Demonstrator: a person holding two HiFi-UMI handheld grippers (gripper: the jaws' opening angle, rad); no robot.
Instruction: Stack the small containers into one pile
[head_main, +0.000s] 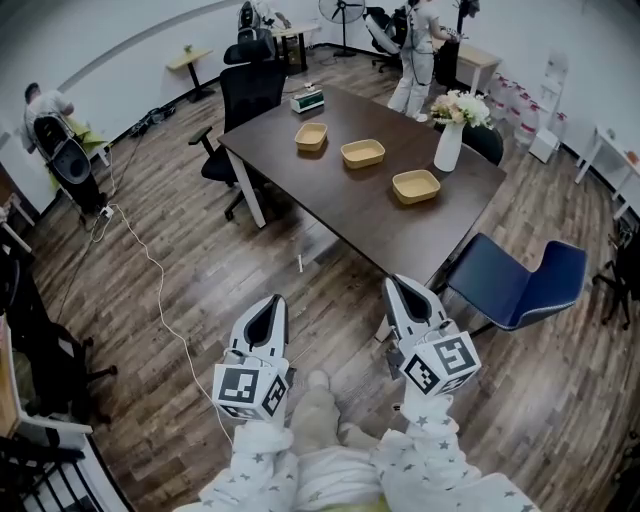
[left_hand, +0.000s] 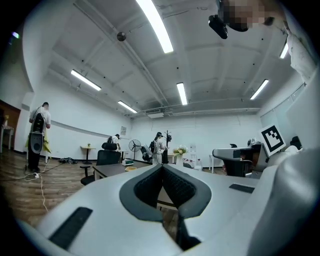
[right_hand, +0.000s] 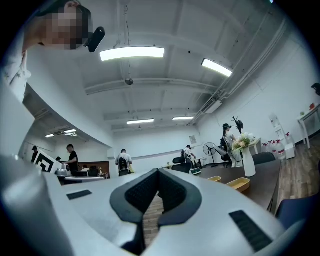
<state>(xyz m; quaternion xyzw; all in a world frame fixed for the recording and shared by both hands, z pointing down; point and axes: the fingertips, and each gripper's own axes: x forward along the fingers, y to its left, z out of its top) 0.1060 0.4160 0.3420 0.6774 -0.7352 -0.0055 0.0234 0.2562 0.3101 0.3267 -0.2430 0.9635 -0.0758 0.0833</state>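
Three small tan containers lie apart in a row on the dark table (head_main: 350, 215): one far left (head_main: 311, 135), one in the middle (head_main: 363, 153), one at the right (head_main: 416, 186). Both grippers are held over the wooden floor, well short of the table. My left gripper (head_main: 272, 300) is shut with nothing between its jaws, its tips meeting in the left gripper view (left_hand: 161, 167). My right gripper (head_main: 398, 283) is also shut and holds nothing (right_hand: 158, 171). The right gripper view shows two containers (right_hand: 241, 183) (right_hand: 215, 178) on the table.
A white vase of flowers (head_main: 448, 145) stands on the table's right end, and a small box (head_main: 307, 100) on its far end. A black office chair (head_main: 250, 90) sits at the far side, a blue chair (head_main: 525, 285) at the near right corner. A cable (head_main: 160, 290) trails across the floor.
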